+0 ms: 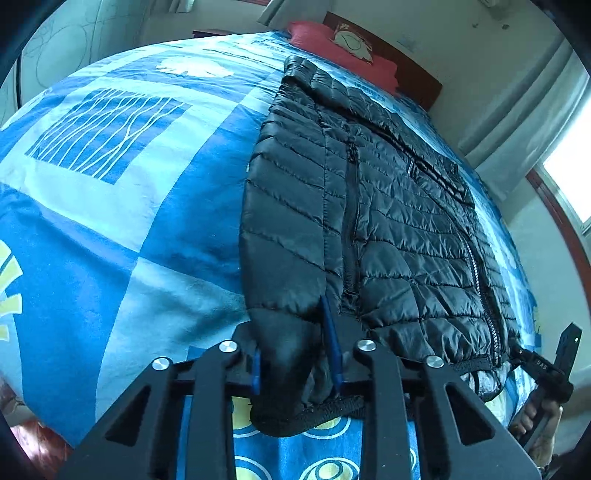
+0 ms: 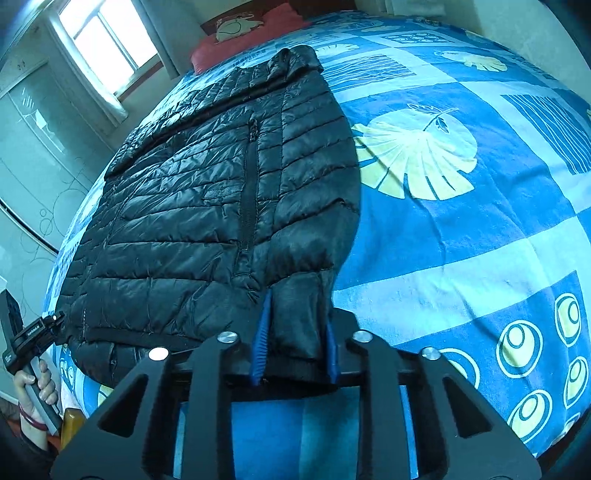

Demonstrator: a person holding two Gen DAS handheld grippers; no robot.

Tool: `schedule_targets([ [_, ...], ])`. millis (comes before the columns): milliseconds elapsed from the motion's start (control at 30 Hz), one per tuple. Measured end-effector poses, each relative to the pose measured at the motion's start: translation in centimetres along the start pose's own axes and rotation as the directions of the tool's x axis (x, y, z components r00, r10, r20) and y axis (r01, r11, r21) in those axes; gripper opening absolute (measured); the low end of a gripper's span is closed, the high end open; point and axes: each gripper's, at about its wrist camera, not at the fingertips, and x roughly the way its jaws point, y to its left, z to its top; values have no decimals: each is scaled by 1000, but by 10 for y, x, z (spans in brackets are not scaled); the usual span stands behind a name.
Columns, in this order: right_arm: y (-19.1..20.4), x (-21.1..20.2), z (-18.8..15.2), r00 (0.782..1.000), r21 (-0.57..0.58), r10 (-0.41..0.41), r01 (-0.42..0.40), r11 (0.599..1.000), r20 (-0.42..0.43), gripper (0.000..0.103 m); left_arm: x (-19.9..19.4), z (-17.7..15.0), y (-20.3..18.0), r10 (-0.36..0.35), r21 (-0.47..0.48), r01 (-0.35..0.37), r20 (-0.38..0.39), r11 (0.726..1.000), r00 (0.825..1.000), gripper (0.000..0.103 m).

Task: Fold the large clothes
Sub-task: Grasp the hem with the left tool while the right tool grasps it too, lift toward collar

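A black quilted puffer jacket (image 1: 388, 221) lies flat and zipped on the bed, collar toward the pillows. Both sleeves are laid along its sides. My left gripper (image 1: 295, 354) is shut on the cuff end of the jacket's left sleeve (image 1: 280, 266), its blue pads pressing the fabric from both sides. In the right wrist view the jacket (image 2: 177, 221) fills the left half, and my right gripper (image 2: 295, 343) is shut on the cuff of the other sleeve (image 2: 317, 192). Both cuffs sit near the hem at the bed's near edge.
The blue patterned bedspread (image 1: 110, 221) (image 2: 461, 240) stretches wide on either side of the jacket. Red pillows (image 1: 332, 40) (image 2: 258, 29) lie at the headboard. A window (image 2: 107, 40) and a glass-fronted wardrobe (image 2: 29, 147) stand beside the bed. A hand (image 1: 535, 417) (image 2: 37, 384) holds each gripper's handle.
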Motion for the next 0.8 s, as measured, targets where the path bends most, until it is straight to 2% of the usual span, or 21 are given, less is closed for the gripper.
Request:
schedule_targets([
  [200, -2, -8, 3, 999, 30, 39, -39, 999, 26, 13, -5, 0, 0, -14, -33, 15, 26, 999, 1000, 16],
  [533, -4, -46, 9, 989, 103, 125, -133, 986, 81, 12, -47, 12, -13, -64, -55, 68, 79, 996, 995, 13],
  [800, -5, -82, -8, 982, 144, 165, -177, 974, 96, 12, -81, 13, -25, -71, -16, 73, 87, 997, 994, 13],
])
